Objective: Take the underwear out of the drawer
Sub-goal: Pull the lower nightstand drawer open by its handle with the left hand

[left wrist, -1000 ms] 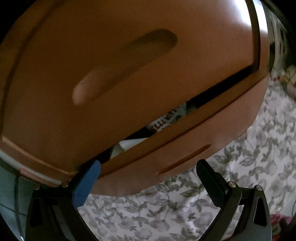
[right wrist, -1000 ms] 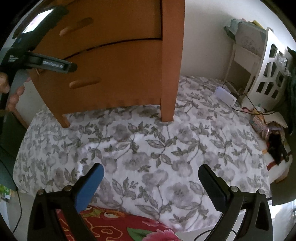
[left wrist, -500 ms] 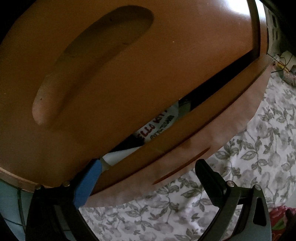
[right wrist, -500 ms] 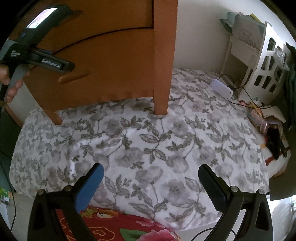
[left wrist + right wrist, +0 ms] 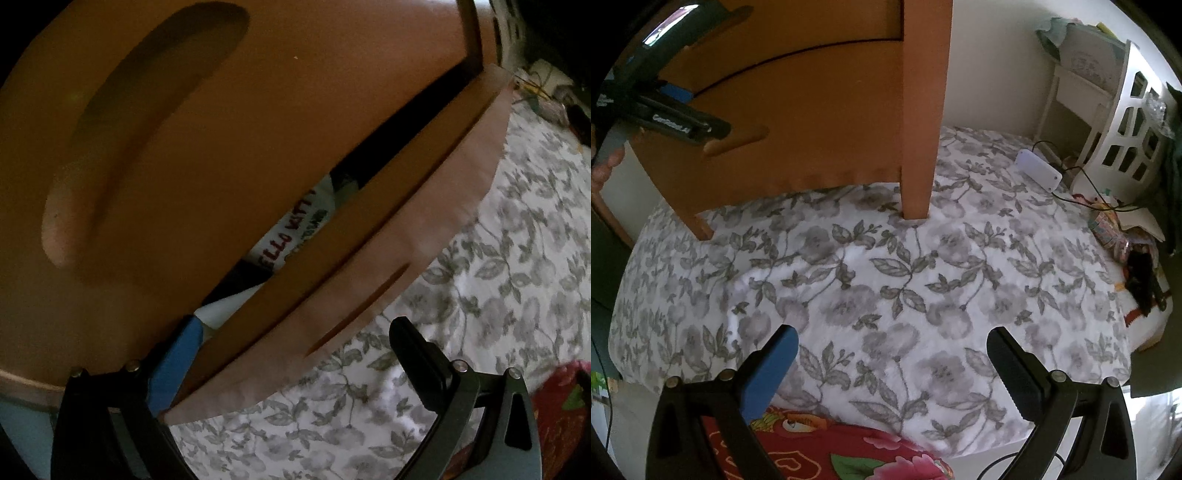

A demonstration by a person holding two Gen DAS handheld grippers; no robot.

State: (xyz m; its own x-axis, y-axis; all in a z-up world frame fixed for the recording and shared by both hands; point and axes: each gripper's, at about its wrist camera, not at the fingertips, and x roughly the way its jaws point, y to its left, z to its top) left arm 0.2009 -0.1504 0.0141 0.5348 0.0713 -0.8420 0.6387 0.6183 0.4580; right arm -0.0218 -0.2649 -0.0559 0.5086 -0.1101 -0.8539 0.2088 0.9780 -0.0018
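A small orange wooden cabinet (image 5: 831,110) stands on a floral bedsheet (image 5: 886,277). Its lower drawer (image 5: 388,236) is pulled partly out. In the gap lies white fabric with red "HELLO KITTY" lettering (image 5: 291,236), with dark fabric beside it. My left gripper (image 5: 295,325) is open and straddles the drawer front: the blue finger (image 5: 177,362) sits in the gap, the black finger (image 5: 417,354) outside. The right wrist view shows the left gripper (image 5: 701,110) held by a hand at that drawer. My right gripper (image 5: 892,334) hangs open over the sheet with nothing in it.
A white power strip (image 5: 1038,170) with cables lies on the sheet at the back right. Beside it stands a white cut-out shelf (image 5: 1126,122), with clutter (image 5: 1123,236) below it. A red floral blanket (image 5: 831,450) covers the near edge.
The lower drawer has come further out and more of the lettered fabric shows. The left gripper has closed in on the cabinet. The right gripper has drifted slightly, still open.
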